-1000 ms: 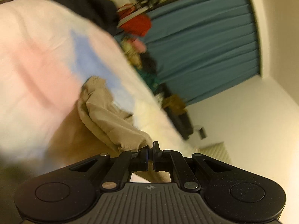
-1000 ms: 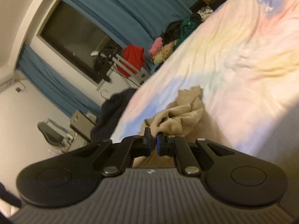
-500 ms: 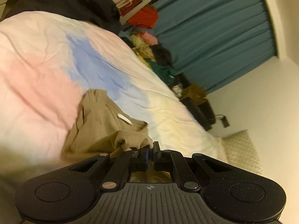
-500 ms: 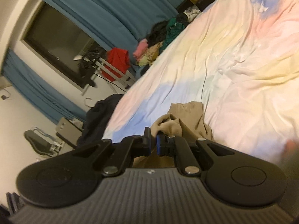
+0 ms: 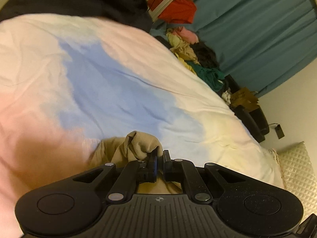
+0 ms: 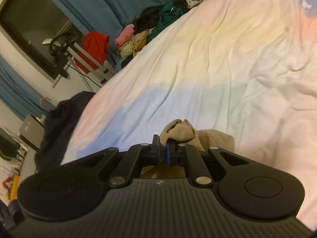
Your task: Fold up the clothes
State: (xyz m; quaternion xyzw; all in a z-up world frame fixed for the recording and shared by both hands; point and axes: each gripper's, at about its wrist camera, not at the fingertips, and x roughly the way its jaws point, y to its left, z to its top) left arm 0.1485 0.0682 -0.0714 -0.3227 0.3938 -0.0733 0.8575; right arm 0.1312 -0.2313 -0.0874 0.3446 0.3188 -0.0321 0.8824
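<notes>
Tan fabric, one garment [image 5: 136, 144] as far as I can tell, is bunched at the near edge of the bed [image 5: 122, 91], pinched at two places. In the left wrist view the left gripper [image 5: 160, 158] has its jaws pressed nearly together on a puckered corner of the cloth, and the rest of the garment trails down and under the gripper body, out of sight. In the right wrist view the right gripper [image 6: 162, 148] is likewise clamped on a gathered fold of the same tan garment [image 6: 182, 131], with more of it lying just beside the gripper on the pastel duvet.

Judging by this, the fold is under way but not finished: both corners are held and the cloth is crumpled rather than flat, so no neat fold shows yet. What is left seems to be laying the held edge down, smoothing it, and making any further folds. How much of the garment is already doubled over cannot be told, since most of it is hidden below the grippers.

Further out, a dark garment [image 5: 79, 0] sits at the bed's far edge, and a heap of mixed clothes [image 6: 150, 31] lies along the teal curtain [image 5: 257, 29], probably still to be folded.
</notes>
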